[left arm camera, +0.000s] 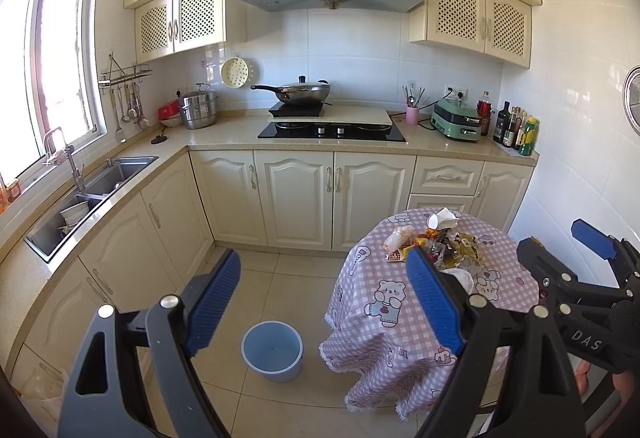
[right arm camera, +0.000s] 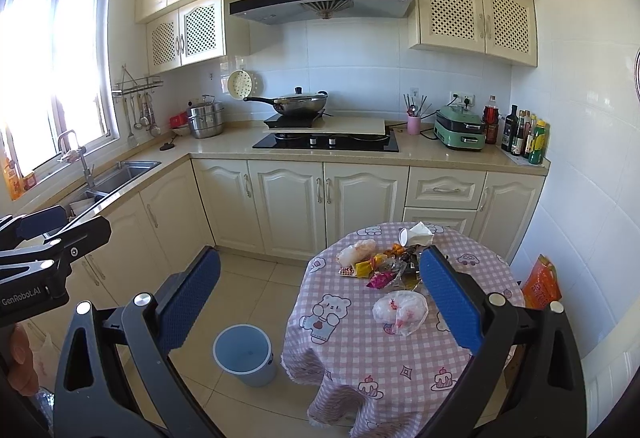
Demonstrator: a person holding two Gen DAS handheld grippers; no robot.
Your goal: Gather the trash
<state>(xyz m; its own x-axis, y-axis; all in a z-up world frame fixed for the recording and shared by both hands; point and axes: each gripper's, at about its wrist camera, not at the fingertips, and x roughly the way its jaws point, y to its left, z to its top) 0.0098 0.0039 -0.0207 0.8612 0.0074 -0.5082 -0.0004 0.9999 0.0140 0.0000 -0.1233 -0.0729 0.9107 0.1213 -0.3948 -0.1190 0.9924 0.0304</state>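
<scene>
Right wrist view shows the task barely begun, as I judge it: the trash [right arm camera: 386,266] lies in a heap on the table [right arm camera: 344,354] right of centre, and the blue bin [right arm camera: 243,355] on the floor at lower centre, just left of the table, looks empty, its bottom bare. The heap takes in bright snack wrappers, a crumpled tissue [right arm camera: 422,229] with a small white cup beside it at the far edge, a clear bag [right arm camera: 356,250] at upper left of the pile, and a white plastic bag [right arm camera: 401,308] lying apart on the near side. The right gripper [right arm camera: 320,302] stands wide open with nothing between its blue pads, raised above floor and table, touching no item. In the left wrist view the left gripper [left arm camera: 324,304] is likewise spread wide and empty, held above the bin [left arm camera: 272,352], with the trash [left arm camera: 436,244] right of centre on the table [left arm camera: 360,318]; the right gripper [left arm camera: 560,238] shows at the right edge, also parted. Everything is left to do: each piece has to be picked off the cloth and dropped in the bin, and the loose wrappers will likely need several trips
</scene>
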